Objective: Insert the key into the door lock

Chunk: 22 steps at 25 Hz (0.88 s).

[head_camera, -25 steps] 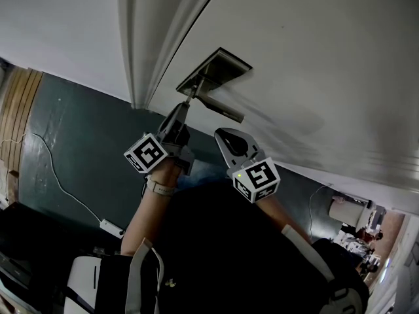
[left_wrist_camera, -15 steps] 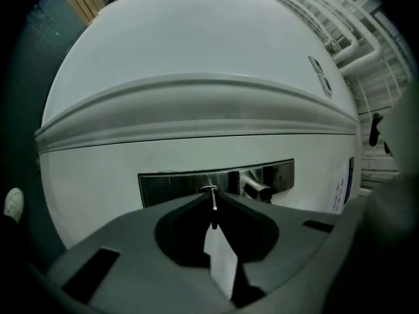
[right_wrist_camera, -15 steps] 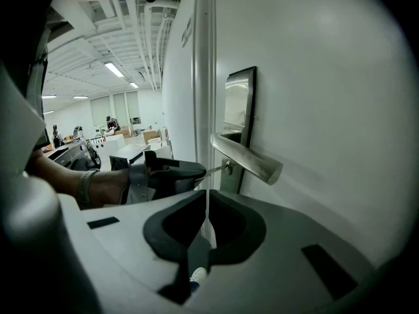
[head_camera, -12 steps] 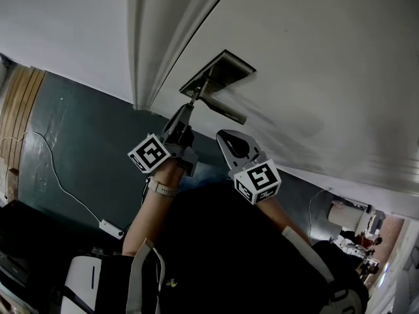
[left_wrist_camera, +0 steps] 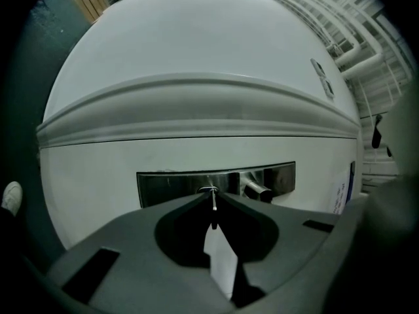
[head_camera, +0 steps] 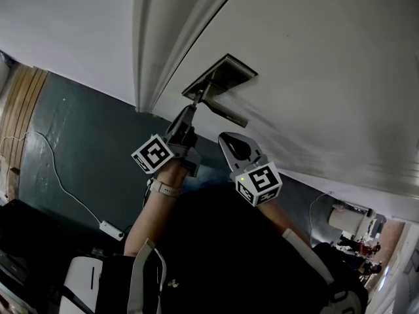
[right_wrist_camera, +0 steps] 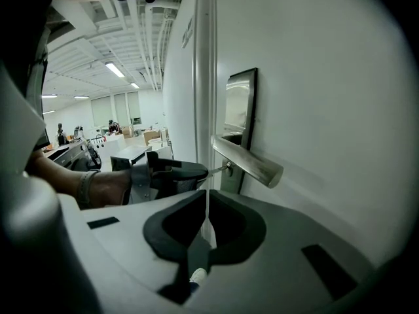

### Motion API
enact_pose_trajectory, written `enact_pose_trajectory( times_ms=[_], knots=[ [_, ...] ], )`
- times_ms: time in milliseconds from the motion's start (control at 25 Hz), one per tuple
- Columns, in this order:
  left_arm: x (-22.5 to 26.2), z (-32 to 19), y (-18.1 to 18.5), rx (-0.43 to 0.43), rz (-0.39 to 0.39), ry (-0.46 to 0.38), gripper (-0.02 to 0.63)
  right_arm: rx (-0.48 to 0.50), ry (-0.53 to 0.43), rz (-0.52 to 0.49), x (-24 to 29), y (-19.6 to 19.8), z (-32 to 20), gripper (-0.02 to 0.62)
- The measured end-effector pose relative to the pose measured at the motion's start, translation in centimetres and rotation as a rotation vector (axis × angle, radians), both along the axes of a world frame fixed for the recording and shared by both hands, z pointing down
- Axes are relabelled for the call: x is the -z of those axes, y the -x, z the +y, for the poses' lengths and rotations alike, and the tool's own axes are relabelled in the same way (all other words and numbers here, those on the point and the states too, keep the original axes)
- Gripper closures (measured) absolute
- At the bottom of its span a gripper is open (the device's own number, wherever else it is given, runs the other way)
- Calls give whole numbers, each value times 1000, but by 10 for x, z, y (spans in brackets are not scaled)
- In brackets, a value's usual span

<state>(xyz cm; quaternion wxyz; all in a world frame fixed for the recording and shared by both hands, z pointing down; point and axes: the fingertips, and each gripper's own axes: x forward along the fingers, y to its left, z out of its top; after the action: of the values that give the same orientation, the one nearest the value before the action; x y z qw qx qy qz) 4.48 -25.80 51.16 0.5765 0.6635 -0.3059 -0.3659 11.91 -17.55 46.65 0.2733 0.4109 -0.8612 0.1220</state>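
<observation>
The left gripper (head_camera: 188,112) is clenched on a thin metal key (left_wrist_camera: 213,213), held edge-on between its jaws. The key's tip meets the keyhole (right_wrist_camera: 228,167) in the steel lock plate (left_wrist_camera: 167,186) on the white door (head_camera: 314,77), just below the lever handle (right_wrist_camera: 247,161). The insertion step appears under way; how deep the key sits cannot be told. The next move likely calls for a straight push along the key's axis. The right gripper (right_wrist_camera: 206,195) hangs nearby, jaws together, empty.
</observation>
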Motion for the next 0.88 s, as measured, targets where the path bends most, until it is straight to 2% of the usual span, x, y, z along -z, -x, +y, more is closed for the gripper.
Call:
enact_pose_trajectory(
  times_ms=[120, 360, 640, 760, 880],
  knots=[
    [-1, 2, 0, 2, -3, 20, 578, -1, -2, -2, 1, 0, 0, 571],
    [-5, 6, -5, -34, -71, 47, 578, 1, -4, -8, 1, 2, 0, 571],
    [0, 3, -4, 52, -10, 24, 578, -10, -7, -10, 2, -2, 0, 571],
    [0, 2, -2, 96, -22, 35, 578, -13, -7, -13, 2, -3, 1, 571],
    [-3, 1, -4, 98, -35, 67, 578, -14, -9, -15, 3, -4, 0, 571]
  ],
)
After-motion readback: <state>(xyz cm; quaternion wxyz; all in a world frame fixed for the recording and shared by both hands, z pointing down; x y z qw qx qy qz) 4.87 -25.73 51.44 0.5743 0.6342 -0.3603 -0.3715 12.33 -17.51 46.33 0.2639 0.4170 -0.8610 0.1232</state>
